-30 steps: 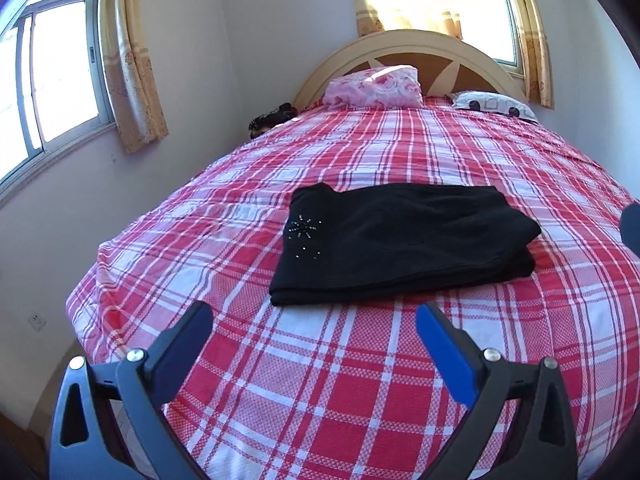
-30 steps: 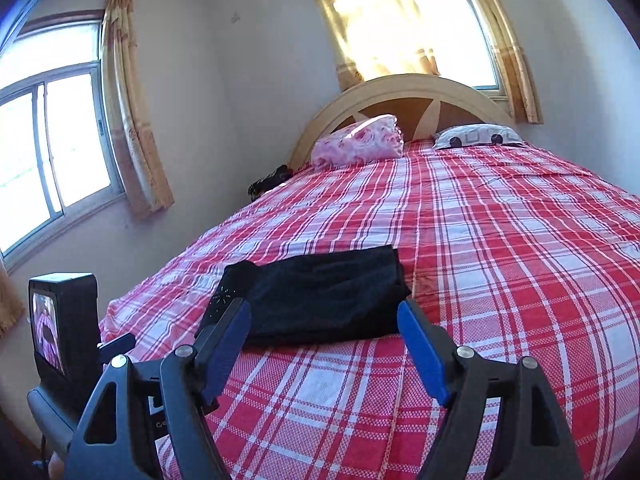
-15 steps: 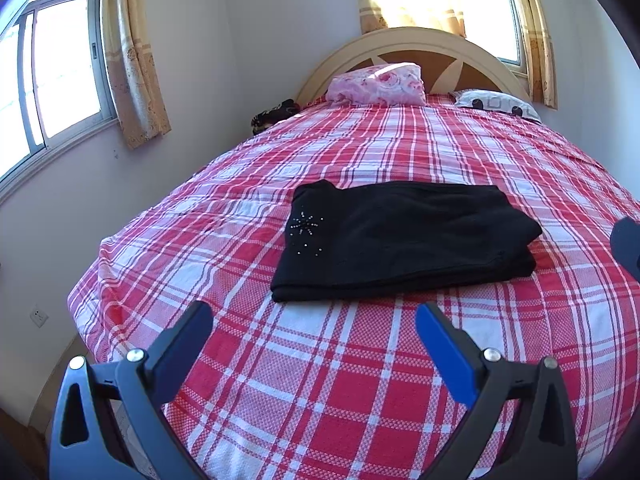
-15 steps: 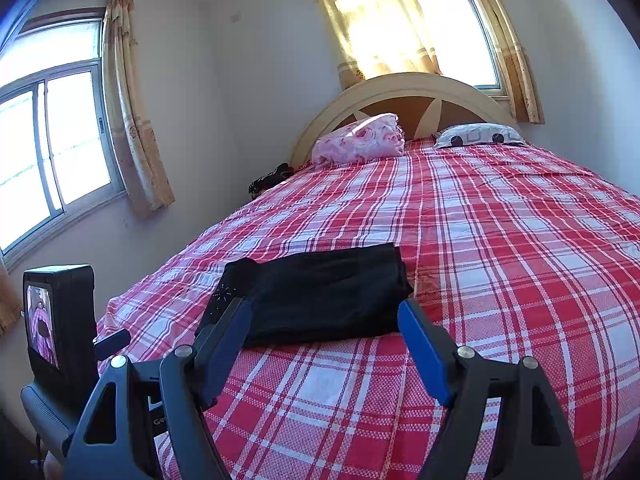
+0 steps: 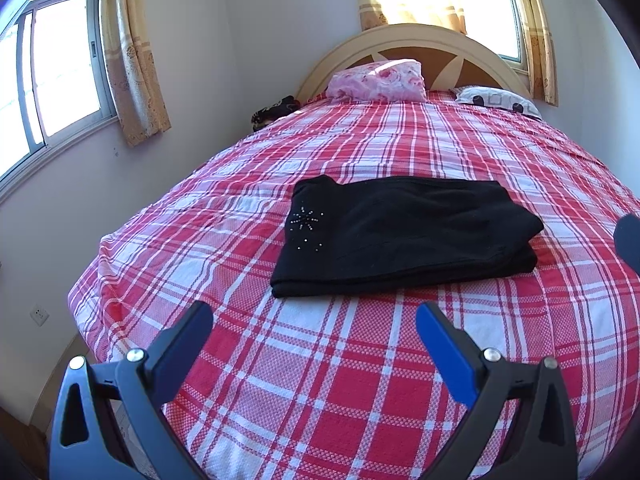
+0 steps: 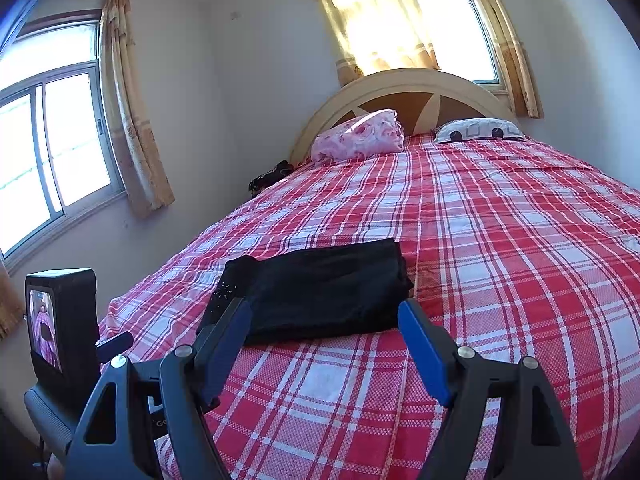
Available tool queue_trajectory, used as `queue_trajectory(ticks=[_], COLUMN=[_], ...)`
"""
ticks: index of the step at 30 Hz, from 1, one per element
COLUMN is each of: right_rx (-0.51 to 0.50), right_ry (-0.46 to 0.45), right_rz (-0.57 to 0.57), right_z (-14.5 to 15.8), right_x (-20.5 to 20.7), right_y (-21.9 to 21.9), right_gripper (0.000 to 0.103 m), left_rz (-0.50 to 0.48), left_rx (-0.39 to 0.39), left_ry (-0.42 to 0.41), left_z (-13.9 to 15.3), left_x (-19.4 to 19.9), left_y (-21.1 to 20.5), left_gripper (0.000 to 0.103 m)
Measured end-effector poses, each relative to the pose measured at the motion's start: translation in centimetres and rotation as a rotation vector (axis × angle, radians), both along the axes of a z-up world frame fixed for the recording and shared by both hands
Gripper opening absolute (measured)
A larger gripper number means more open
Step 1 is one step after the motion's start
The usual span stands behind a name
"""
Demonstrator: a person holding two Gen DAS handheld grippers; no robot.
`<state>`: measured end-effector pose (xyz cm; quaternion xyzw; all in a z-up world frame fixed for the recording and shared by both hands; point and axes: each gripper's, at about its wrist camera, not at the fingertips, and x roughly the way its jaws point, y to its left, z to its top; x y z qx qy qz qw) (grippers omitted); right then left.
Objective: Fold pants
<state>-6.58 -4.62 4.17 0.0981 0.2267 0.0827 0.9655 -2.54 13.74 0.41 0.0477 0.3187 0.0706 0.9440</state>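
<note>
The black pants (image 5: 404,232) lie folded in a flat rectangle on the red plaid bed (image 5: 320,380), with a small sparkly star pattern at their left end. They also show in the right wrist view (image 6: 320,288). My left gripper (image 5: 314,324) is open and empty, held above the bed just in front of the pants. My right gripper (image 6: 324,316) is open and empty, also in front of the pants and clear of them. A tip of the right gripper shows at the right edge of the left wrist view (image 5: 628,240).
A pink pillow (image 5: 376,80) and a patterned pillow (image 5: 496,100) lie by the headboard (image 5: 408,40). A dark item (image 5: 276,110) sits at the bed's far left edge. The left gripper's camera unit (image 6: 60,320) is at the left. Windows with curtains are on two walls.
Both grippers have drawn back and tilted slightly; the pants sit a little farther away in both views. The pants have not moved.
</note>
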Motion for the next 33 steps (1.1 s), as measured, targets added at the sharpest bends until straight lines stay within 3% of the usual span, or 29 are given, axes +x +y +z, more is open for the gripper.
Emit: queue_trajectory(ticks=[33], right_rx=[0.004], right_ry=[0.001], right_rz=[-0.007], right_z=[0.04], right_x=[0.15], right_y=[0.13], right_gripper=[0.078], left_rz=[0.025], left_rx=[0.022], left_ry=[0.020], left_z=[0.14], left_x=[0.36], left_y=[0.74], left_gripper=[0.103])
